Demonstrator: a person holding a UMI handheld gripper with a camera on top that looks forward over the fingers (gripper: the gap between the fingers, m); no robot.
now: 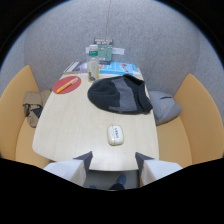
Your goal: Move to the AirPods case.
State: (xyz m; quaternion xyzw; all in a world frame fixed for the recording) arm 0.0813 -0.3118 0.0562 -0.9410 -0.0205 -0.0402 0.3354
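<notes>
Now I see my claw (114, 167) with its fingers apart and holding nothing, above the near edge of the tabletop (70, 130). Just ahead of them lies the white AirPods case (115, 135), and farther away the dark cap (120, 95).

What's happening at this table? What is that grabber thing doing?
A person is holding a gripper above the near edge of a table. Its two fingers are open and hold nothing. A small white AirPods case lies on the table just ahead of the fingers, and the gripper points toward it without touching it. Beyond the case lies a dark hat. Farther back are a red plate with something orange on it, a bottle and some books.
</notes>
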